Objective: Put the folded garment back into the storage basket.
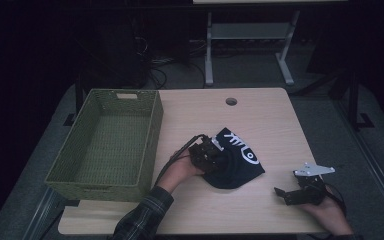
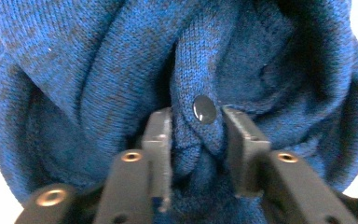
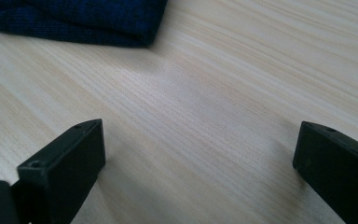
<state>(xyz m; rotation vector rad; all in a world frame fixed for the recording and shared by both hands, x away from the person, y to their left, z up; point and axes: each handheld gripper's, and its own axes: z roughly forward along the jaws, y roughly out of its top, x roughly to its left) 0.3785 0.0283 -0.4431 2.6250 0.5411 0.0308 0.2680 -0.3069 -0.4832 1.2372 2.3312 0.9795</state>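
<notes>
A dark blue knit garment point(image 1: 235, 160) with a white print lies bunched near the middle of the wooden table point(image 1: 260, 115). My left gripper point(image 1: 211, 156) sits at its left edge, shut on a fold of the blue knit point(image 2: 186, 84) that carries a dark snap button point(image 2: 204, 109) between the jaws. My right gripper point(image 1: 286, 194) rests low near the table's front right, open, its jaws spread wide over bare wood point(image 3: 200, 130). A corner of the garment point(image 3: 84, 21) lies ahead of it to the upper left, apart from it.
A green woven basket point(image 1: 152, 140) stands on the left part of the table, its right wall close to my left hand. A round cable hole point(image 1: 231, 101) sits near the table's far edge. Desk legs point(image 1: 209, 50) and cables stand beyond on the dark floor.
</notes>
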